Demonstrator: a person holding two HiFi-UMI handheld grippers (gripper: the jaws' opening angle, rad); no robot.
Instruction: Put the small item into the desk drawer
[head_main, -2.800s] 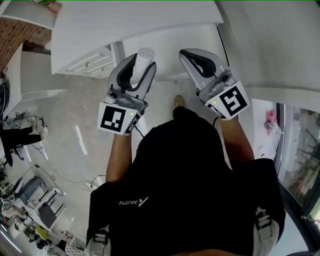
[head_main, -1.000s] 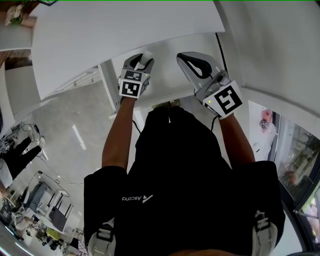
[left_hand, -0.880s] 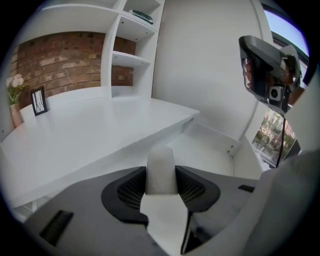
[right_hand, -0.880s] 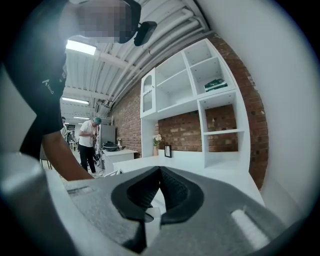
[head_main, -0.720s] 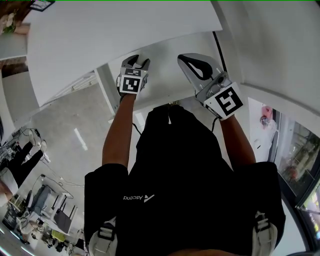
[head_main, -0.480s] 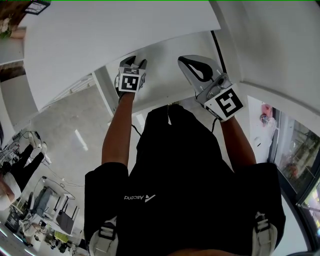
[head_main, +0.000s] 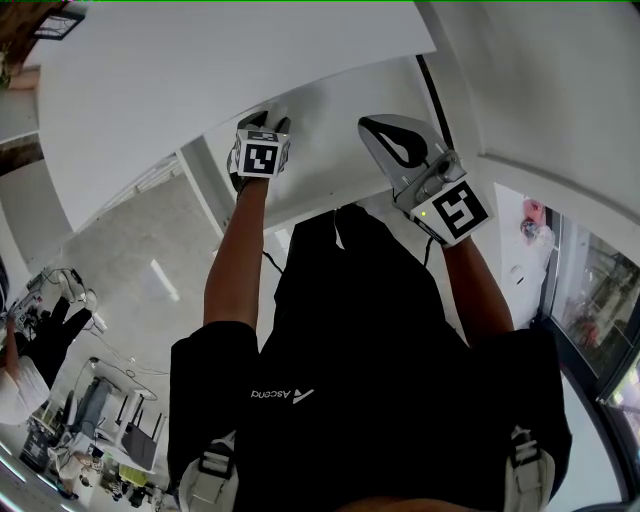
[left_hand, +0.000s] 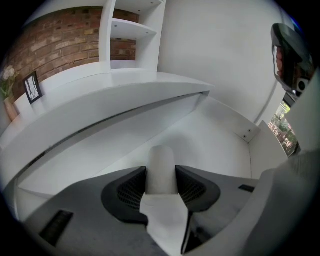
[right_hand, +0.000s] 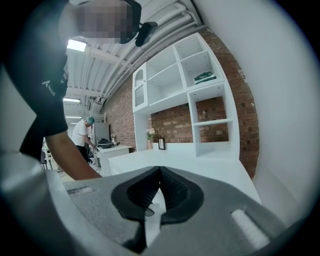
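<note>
The small item, a white cylinder (left_hand: 161, 162), stands upright between the jaws of my left gripper (left_hand: 161, 181), whose pads press its sides. That gripper (head_main: 262, 140) reaches into the open white desk drawer (head_main: 335, 150) under the white desk top (head_main: 230, 60); in the head view its marker cube hides the item. The left gripper view shows the drawer's bare white floor (left_hand: 210, 142) just beyond the item. My right gripper (head_main: 378, 128) hovers over the drawer's right part, shut with nothing in it (right_hand: 160, 172).
A white shelf unit (right_hand: 200, 100) stands against a brick wall behind the desk. A picture frame (left_hand: 32, 86) and a vase (left_hand: 9, 102) sit on the desk top's left end. A cable (head_main: 440, 95) runs down the right wall. A person (right_hand: 82, 135) works far off.
My left gripper has carried the white cylinder forward from in front of the desk into the open drawer. The right gripper has stayed almost where it was.
</note>
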